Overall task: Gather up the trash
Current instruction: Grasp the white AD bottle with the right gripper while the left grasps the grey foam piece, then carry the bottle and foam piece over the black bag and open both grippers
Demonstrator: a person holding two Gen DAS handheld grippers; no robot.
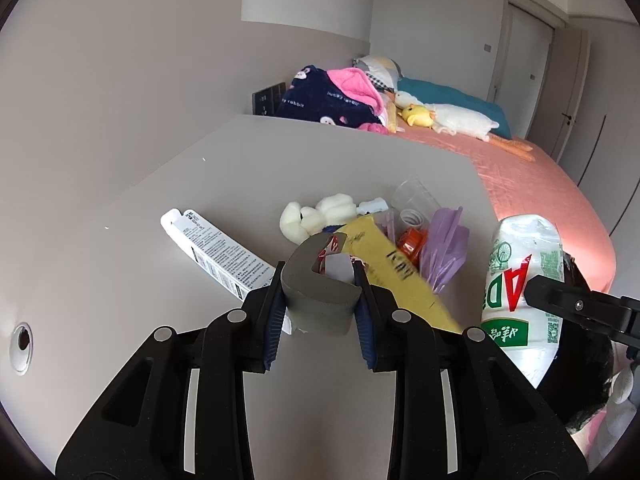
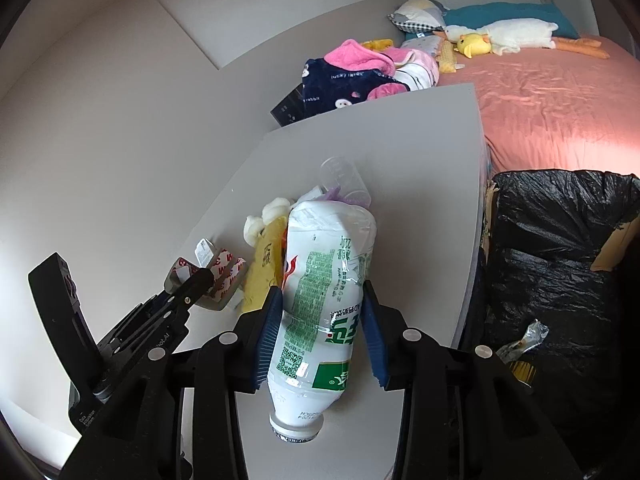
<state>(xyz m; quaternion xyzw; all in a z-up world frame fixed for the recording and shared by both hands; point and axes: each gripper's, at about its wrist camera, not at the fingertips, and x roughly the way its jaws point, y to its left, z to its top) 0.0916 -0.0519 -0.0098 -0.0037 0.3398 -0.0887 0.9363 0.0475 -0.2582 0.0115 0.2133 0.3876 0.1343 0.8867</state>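
In the left wrist view the yellow envelope (image 1: 394, 276) is smeared at its printed mark, which cannot be read, and its lower end is hidden behind the left hand-held gripper (image 1: 320, 300). The white tube (image 1: 218, 254) has print too small to make out, and its lower right end disappears behind the same fingers. At the lower right edge of the frame the black bag (image 1: 580, 380) is mostly cut off by the lens rim. In the right wrist view the plush toy (image 2: 264, 220) is half covered by the crushed bottle (image 2: 324, 304), and the purple bag behind the bottle barely shows.
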